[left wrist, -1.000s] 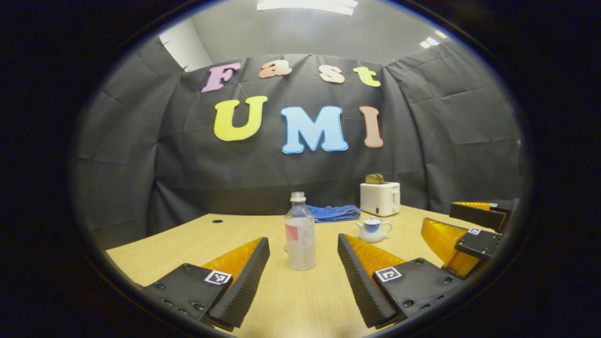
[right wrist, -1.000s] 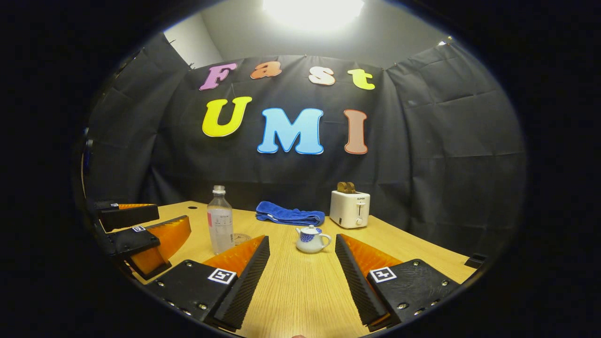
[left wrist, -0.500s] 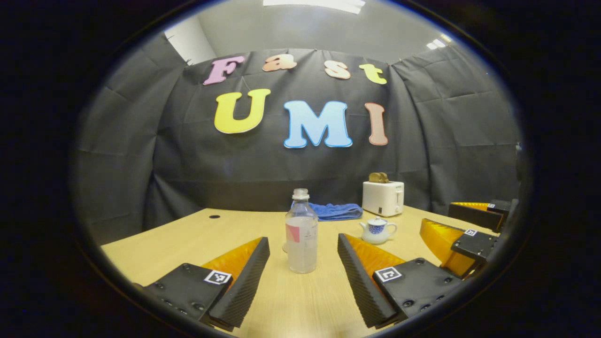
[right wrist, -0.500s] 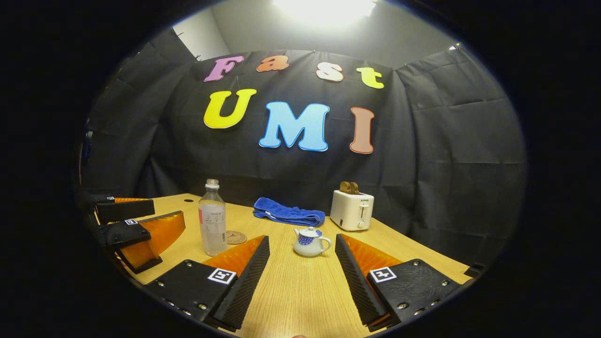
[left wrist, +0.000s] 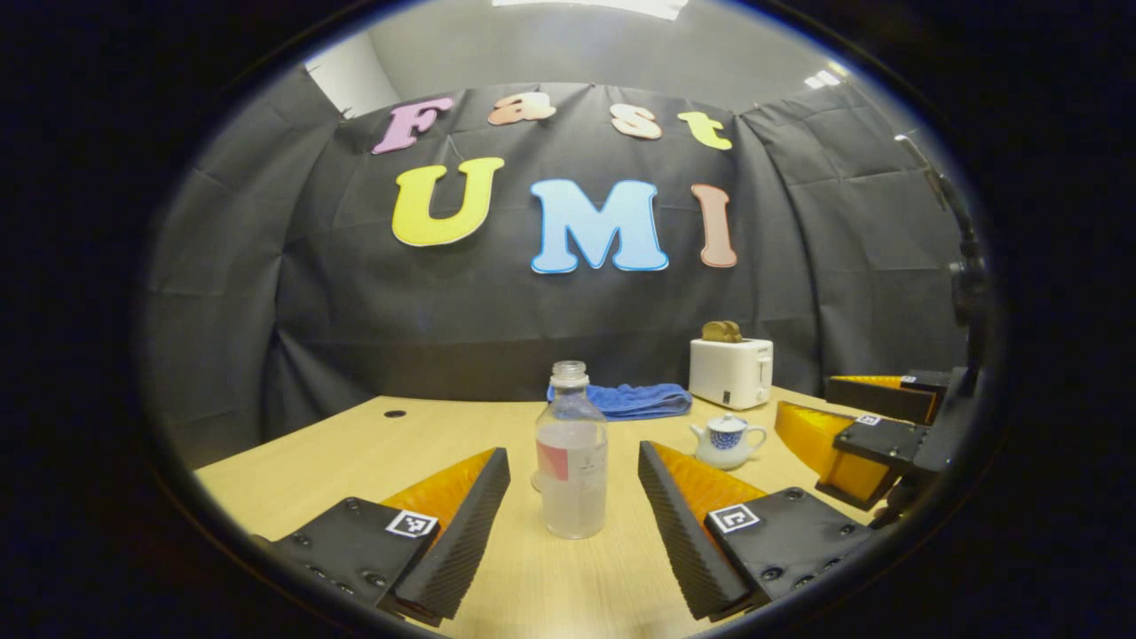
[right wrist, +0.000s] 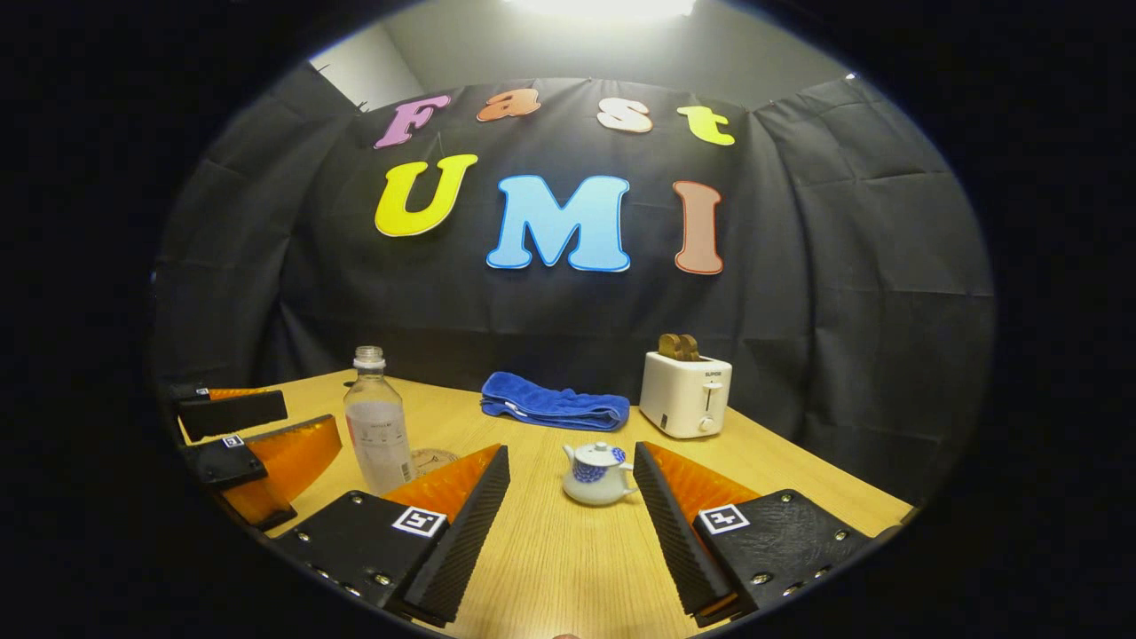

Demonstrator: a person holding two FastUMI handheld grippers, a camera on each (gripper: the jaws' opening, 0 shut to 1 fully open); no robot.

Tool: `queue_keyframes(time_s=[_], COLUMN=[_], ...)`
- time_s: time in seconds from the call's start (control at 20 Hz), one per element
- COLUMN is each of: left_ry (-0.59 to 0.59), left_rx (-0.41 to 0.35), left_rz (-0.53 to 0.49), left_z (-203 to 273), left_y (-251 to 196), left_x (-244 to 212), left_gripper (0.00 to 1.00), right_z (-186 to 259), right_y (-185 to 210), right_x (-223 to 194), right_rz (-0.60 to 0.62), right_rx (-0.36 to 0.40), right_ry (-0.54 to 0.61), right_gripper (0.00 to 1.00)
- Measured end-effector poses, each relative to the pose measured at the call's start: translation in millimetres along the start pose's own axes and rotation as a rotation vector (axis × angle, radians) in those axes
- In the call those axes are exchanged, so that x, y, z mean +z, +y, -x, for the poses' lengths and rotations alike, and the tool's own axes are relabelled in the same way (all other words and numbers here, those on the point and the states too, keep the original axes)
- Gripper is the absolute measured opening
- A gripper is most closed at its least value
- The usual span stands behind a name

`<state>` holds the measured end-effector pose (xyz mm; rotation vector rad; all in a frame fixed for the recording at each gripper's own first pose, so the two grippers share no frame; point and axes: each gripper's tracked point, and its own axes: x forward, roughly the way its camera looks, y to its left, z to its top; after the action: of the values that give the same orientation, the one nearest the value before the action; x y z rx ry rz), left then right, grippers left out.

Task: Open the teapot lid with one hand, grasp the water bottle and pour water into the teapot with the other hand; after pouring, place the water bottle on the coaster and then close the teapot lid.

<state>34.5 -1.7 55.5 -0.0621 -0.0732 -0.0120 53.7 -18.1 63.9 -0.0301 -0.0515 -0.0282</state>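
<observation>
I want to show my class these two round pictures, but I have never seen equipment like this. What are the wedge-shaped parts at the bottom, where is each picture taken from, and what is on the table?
A person holds two hand-held grippers, each with a camera looking along its own two fingers. In the left gripper view, the left gripper stands open around the clear plastic water bottle without touching it. In the right gripper view, the right gripper is open before the small white-and-blue teapot, whose lid is on. The light wooden table also bears a folded blue towel, a white toaster and a round coaster behind the bottle. Nothing is held.
</observation>
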Motion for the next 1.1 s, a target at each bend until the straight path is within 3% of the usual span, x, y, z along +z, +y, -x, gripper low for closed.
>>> queue_keyframes(time_s=[0.45, 1.1], left_ry=[-0.004, 0.016], left_rx=[-0.010, -0.063], left_rz=[-0.021, 0.018], left_z=[-34.4, -68.4], left_y=[0.8, 1.8], left_x=[10.3, 7.2], left_gripper=[0.99, 0.99], right_z=[-73.0, -158.0], right_y=[-4.7, -32.9], right_x=[-3.7, -59.8], right_rz=[-0.046, -0.126], right_rx=[-0.008, -0.129], right_ry=[0.044, 0.212], right_gripper=[0.88, 0.88])
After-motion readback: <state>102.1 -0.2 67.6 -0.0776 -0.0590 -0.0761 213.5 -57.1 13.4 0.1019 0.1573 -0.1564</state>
